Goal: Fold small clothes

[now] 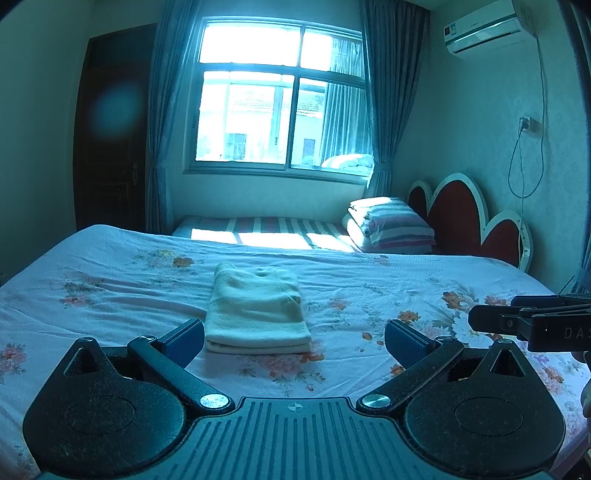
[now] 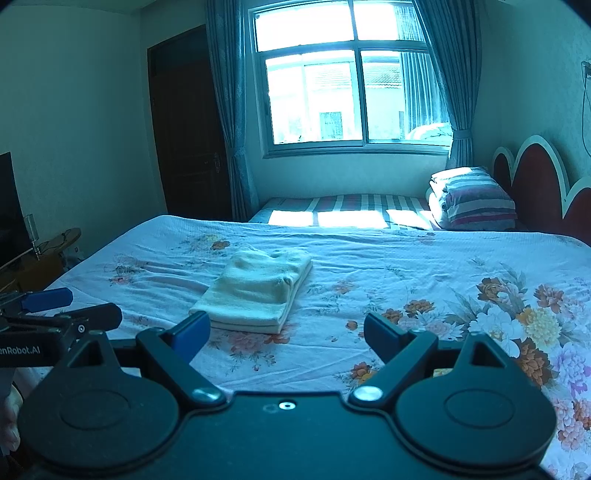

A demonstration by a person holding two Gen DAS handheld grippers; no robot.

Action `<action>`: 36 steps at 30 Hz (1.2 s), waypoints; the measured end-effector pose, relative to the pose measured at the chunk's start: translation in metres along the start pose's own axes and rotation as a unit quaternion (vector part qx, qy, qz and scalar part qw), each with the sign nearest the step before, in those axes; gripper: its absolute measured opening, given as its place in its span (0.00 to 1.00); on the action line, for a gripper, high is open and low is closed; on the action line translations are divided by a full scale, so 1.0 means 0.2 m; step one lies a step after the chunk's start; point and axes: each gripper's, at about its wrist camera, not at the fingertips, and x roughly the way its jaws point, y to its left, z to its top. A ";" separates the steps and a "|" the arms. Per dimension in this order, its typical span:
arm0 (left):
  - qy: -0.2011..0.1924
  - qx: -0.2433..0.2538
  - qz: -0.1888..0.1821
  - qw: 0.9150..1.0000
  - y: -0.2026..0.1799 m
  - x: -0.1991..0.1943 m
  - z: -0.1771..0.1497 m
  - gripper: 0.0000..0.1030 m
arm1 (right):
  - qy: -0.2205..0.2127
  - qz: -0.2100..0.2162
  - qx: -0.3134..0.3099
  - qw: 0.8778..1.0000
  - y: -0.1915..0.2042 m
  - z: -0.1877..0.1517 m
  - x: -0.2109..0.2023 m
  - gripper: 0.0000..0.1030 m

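1. Garment: a small cream-coloured knit cloth, folded into a flat rectangular stack [image 1: 257, 308], lies on the bed with its layered edges facing the cameras and a neck opening visible at its far end.
2. Surface: a pale floral-printed bedsheet [image 1: 110, 280] covers the bed; the fabric shows light creases at 9 o'clock of the garment.
3. Left gripper [image 1: 294, 339]: jaws spread wide, holding nothing. Its blue-padded fingertips [image 1: 183, 339] sit either side of the garment's near edge in the left wrist view; contact with the cloth cannot be confirmed.
4. Right gripper [image 2: 287, 334]: jaws likewise spread wide and empty. From its own camera the garment [image 2: 255, 291] lies at 11 o'clock, just beyond the left finger.
5. Cross-view: the right gripper enters the left wrist view at 3 o'clock [image 1: 532, 325], seen side-on; the left gripper appears at 9 o'clock [image 2: 55, 314] in the right wrist view. Both are apart from the garment.
6. Surroundings: a stack of striped folded bedding [image 1: 391, 225] rests on a second striped mattress [image 1: 266, 227] at 1 o'clock, beside a red scalloped headboard with white trim [image 1: 465, 218]. A sunlit sliding window [image 1: 280, 99] with blue curtains [image 1: 162, 110] stands at 12 o'clock, and a white wall air conditioner [image 1: 487, 29] hangs at 2 o'clock.
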 end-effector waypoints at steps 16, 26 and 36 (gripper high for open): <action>0.002 -0.003 -0.001 1.000 0.00 0.01 0.00 1.00 | 0.002 -0.001 0.001 1.000 0.00 0.00 0.01 0.87; 0.000 -0.004 -0.001 1.000 0.01 0.02 0.00 1.00 | 0.001 -0.003 -0.001 1.000 0.00 0.00 0.02 0.87; -0.002 -0.015 0.001 1.000 0.04 0.00 -0.01 1.00 | 0.006 -0.006 -0.008 1.000 0.00 -0.01 0.02 0.87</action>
